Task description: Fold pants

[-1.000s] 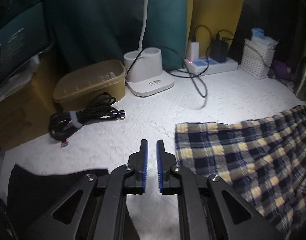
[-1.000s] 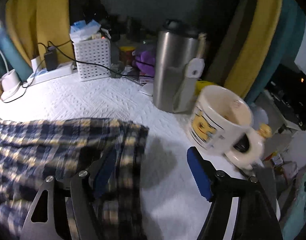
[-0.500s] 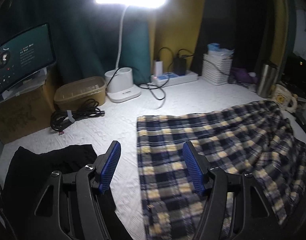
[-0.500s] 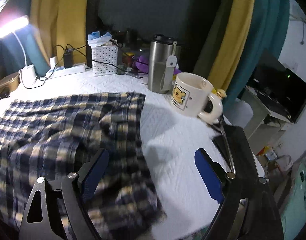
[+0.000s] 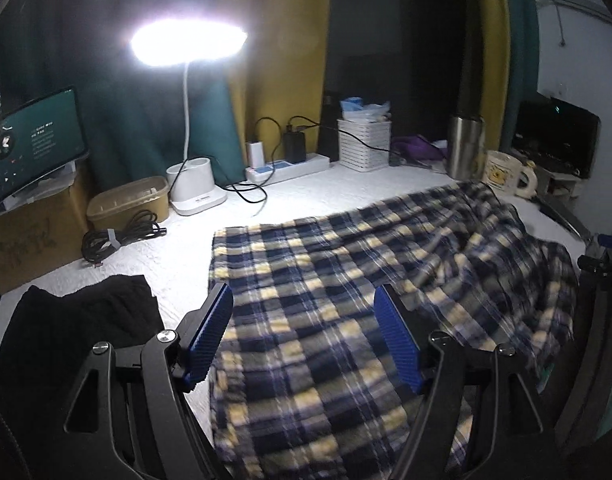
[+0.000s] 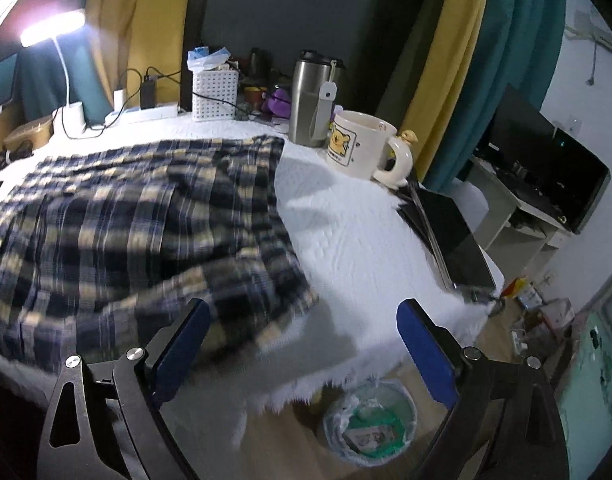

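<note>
I hold both grippers, left [image 5: 301, 336] and right [image 6: 301, 344], spread wide and empty above the plaid pants [image 5: 386, 280]; next, I judge, grasp an edge to fold.

Both wrist views overlook the blurred pants [image 5: 346, 280], seemingly above.

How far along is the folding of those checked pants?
Early on, it seems. Done: the plaid pants lie spread across the white table cover, though rumpled near the mug; no neat fold shows. In hand: nothing, since the left gripper and right gripper both hang open above the cloth, holding none of it. Left: gripping an edge and making the folds.
</note>
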